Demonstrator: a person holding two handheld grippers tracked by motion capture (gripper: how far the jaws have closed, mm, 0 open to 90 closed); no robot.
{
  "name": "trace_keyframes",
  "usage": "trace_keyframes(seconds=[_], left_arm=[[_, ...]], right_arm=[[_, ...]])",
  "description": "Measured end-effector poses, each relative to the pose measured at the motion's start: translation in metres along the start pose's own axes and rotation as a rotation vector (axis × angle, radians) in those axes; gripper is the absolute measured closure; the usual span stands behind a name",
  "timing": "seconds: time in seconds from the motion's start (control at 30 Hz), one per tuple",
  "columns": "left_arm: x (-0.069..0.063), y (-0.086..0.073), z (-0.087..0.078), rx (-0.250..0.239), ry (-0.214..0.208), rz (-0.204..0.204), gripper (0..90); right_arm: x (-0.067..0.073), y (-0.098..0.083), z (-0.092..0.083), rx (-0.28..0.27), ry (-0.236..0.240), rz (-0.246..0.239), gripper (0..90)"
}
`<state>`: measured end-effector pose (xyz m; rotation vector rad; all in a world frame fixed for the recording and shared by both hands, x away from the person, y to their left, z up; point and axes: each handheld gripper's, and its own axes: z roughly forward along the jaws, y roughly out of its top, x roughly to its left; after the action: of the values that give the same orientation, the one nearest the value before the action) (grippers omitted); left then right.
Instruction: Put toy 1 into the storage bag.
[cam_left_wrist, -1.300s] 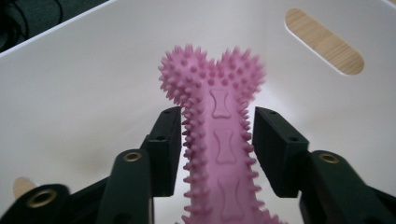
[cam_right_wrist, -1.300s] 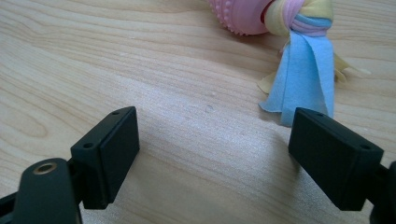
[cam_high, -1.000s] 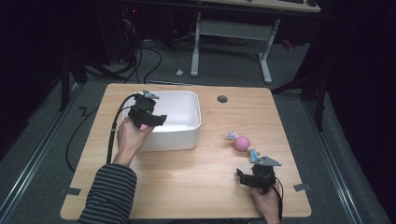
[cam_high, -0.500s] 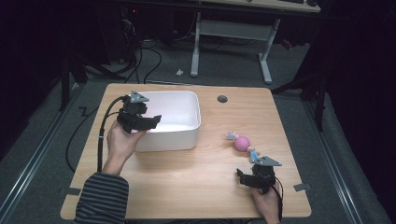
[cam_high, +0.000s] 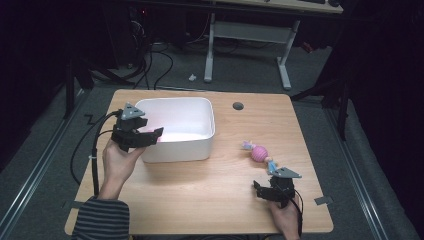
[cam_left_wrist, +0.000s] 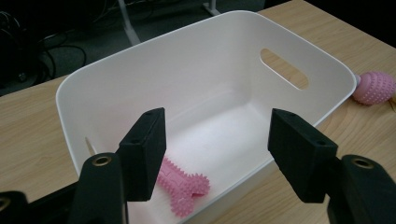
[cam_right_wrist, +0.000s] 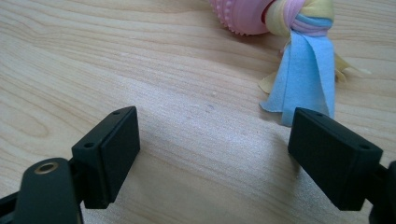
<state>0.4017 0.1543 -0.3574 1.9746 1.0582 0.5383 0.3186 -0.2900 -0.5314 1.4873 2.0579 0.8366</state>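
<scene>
High view: the left gripper (cam_high: 150, 136) has drawn back since a second ago, from over the white bin (cam_high: 176, 129) toward the bin's left wall, and now hangs over that wall near the table's (cam_high: 210, 200) left edge. Its jaws have just been opening, with nothing between them. The right gripper (cam_high: 266, 191) has kept its place near the table's front right corner. The pink ball toy (cam_high: 259, 153) with its cloth tails lies just beyond that gripper, between it and the bin, apart from both. A small dark round hole (cam_high: 238, 106) sits near the far edge. The front middle of the table is bare wood, with open room between the two hands.

Left gripper view: the jaws stand about half open and hold nothing. Below them, on the bin's (cam_left_wrist: 107, 93) floor against the near wall, lies a pink spiked bone toy (cam_left_wrist: 183, 181). The far wall has an oval handle slot (cam_left_wrist: 284, 68). The pink ball toy (cam_left_wrist: 374, 87) shows just past the bin's right corner.

Right gripper view: the jaws are wide apart over bare table (cam_right_wrist: 140, 60), gripping nothing. The ball toy's (cam_right_wrist: 240, 16) blue cloth tail (cam_right_wrist: 303, 70) hangs down toward the right jaw; whether it touches, I cannot tell.
</scene>
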Motion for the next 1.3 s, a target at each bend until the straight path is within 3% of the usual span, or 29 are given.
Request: trace_keyframes(seconds=[0.5,1.3], left_arm=[[0.005,-0.028,-0.022,-0.033,-0.002,-0.048,37.6],[0.001,-0.063,-0.029,-0.046,0.0,-0.077,37.1]], right_arm=[[0.0,0.0,0.0,-0.001,0.0,0.0,16.6],[0.0,0.0,0.0,0.0,-0.001,0.0,16.6]])
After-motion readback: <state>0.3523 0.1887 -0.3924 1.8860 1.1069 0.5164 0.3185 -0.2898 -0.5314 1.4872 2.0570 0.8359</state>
